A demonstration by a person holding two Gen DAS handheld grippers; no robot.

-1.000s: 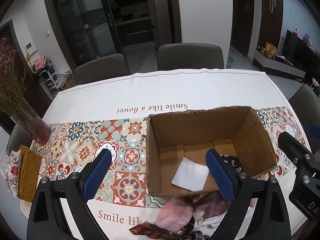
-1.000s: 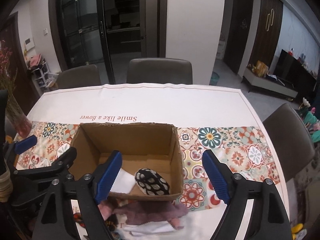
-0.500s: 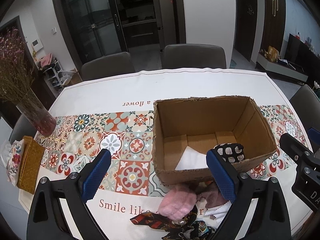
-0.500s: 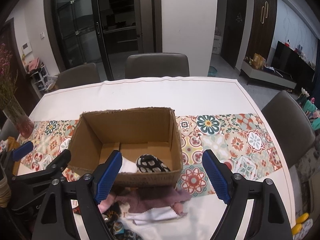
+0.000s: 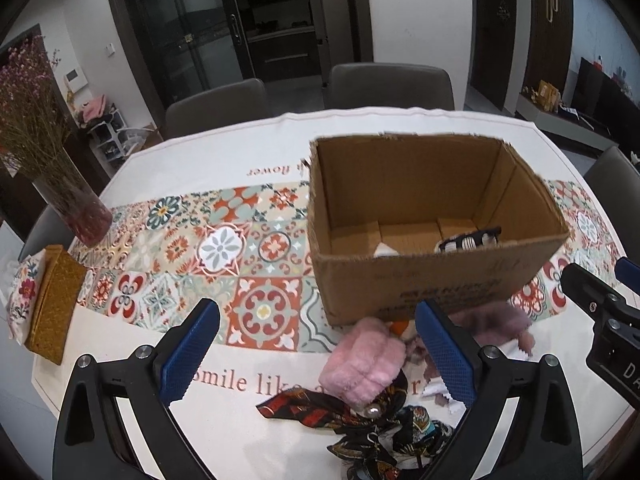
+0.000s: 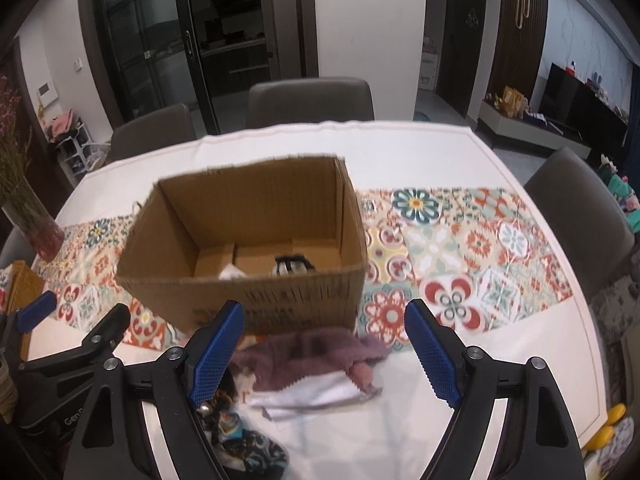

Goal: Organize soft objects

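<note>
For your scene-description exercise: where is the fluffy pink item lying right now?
In the left wrist view, the fluffy pink item lies on the tablecloth just in front of the cardboard box, outside it, beside the dark patterned scarf.

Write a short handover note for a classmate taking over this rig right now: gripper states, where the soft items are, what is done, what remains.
Left gripper: open, empty, above the pile.
Right gripper: open, empty, above the mauve towel.
Cardboard box: holds a black-and-white patterned item and a white cloth.
In front of the box, on the table: pink fluffy item, mauve towel, white cloth with zigzag edge, dark patterned scarf.
Done: two items boxed.
Left: box the four loose items.
</note>
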